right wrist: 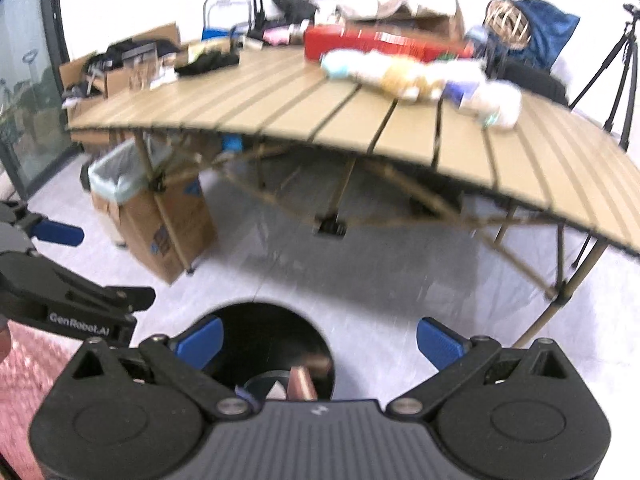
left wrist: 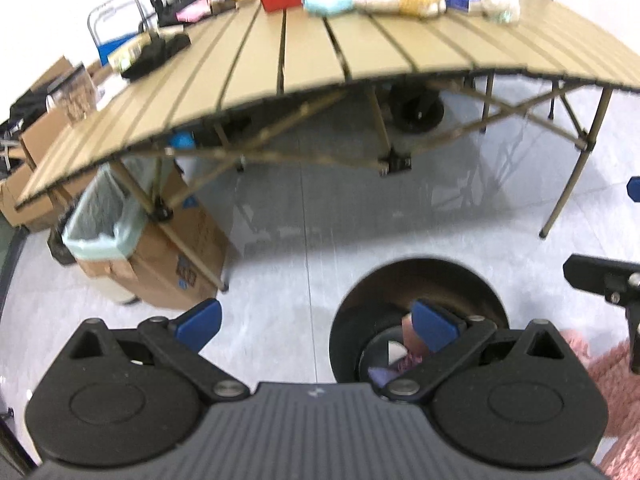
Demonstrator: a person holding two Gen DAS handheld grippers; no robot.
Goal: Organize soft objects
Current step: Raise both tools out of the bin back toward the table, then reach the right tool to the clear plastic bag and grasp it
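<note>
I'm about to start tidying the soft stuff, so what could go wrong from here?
1. The black bin sits directly below both open grippers, left gripper and right gripper; moving forward might knock it.
2. The soft items lie near the slatted table's edge and might get pushed off.

White lettering reading "GenRobot.AI" runs along the black side of the left gripper (right wrist: 60, 236), seen at the left edge of the right wrist view. The print on the cardboard box (right wrist: 168, 236) under the table is too blurred to read.
</note>
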